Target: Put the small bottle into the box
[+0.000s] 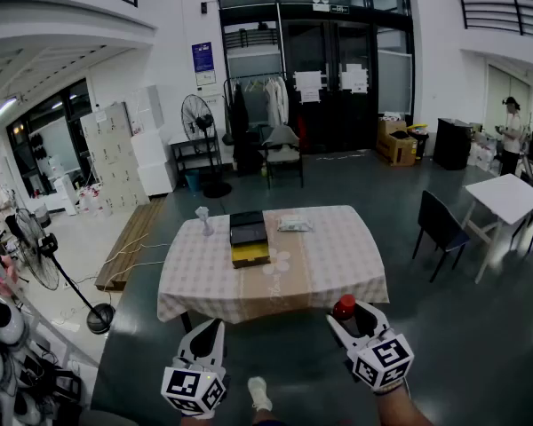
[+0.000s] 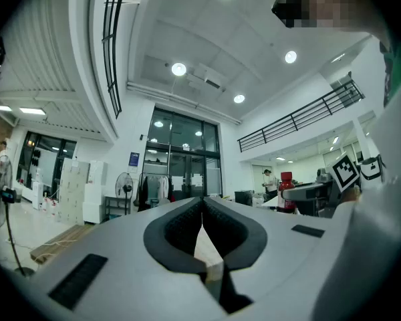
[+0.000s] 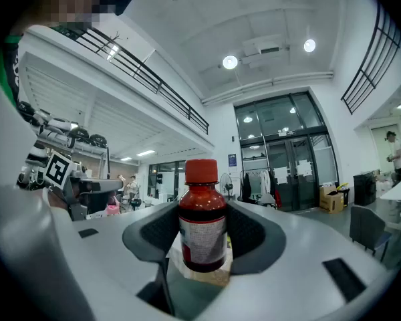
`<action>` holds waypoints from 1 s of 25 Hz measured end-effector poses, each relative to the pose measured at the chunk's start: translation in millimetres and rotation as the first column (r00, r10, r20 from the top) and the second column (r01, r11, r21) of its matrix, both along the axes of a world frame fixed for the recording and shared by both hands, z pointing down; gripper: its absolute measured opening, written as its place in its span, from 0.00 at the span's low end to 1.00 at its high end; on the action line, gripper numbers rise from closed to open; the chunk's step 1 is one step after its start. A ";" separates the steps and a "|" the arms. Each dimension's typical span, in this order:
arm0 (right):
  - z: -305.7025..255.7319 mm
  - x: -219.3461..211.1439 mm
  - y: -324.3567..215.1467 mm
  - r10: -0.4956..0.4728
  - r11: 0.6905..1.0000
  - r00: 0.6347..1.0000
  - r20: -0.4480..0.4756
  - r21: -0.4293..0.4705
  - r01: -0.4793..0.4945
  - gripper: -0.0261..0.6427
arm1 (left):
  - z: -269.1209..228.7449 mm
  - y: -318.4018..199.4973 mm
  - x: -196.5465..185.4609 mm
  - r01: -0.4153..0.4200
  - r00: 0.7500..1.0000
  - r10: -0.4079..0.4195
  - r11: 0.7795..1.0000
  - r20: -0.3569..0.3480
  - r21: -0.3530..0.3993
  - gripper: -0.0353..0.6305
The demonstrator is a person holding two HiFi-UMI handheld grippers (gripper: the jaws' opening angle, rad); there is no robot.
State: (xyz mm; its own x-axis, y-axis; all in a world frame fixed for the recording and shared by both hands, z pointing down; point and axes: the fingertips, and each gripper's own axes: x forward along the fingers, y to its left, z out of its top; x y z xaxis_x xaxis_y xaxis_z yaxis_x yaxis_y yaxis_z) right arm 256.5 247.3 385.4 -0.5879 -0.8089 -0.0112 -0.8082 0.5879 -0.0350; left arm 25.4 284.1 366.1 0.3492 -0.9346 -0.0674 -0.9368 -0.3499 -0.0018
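Right tongs (image 1: 354,319) clamped on small red-capped bottle (image 3: 202,221), upright, well short of box (image 1: 249,238); left tongs (image 2: 202,209) together, empty. Probably light, rigid, slick; hold at labelled body.

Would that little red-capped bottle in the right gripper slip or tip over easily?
The small bottle looks rigid and smooth, so it might slip in the right gripper. Dark liquid fills it to the neck, so it is probably heavy for its size. Round and narrow, it could tip or roll.
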 end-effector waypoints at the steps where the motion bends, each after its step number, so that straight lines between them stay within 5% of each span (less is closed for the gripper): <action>1: 0.4 -0.9 0.3 0.000 1.000 1.000 -0.001 0.001 0.000 0.37 | -0.1 0.6 0.3 0.003 1.000 -0.003 1.000 0.007 0.003 0.09; 25: 1.6 -1.9 -21.6 -0.005 1.000 1.000 -0.009 -0.010 0.005 0.37 | 0.3 -17.8 7.5 0.002 1.000 -0.002 1.000 0.013 -0.002 0.09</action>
State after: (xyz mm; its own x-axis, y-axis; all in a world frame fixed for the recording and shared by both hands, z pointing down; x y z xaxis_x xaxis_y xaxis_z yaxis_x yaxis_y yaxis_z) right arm 254.7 225.7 387.0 -0.5919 -0.8060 0.0021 -0.8056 0.5915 -0.0330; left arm 32.9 266.3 366.5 0.3486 -0.9353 -0.0611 -0.9372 -0.3484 -0.0138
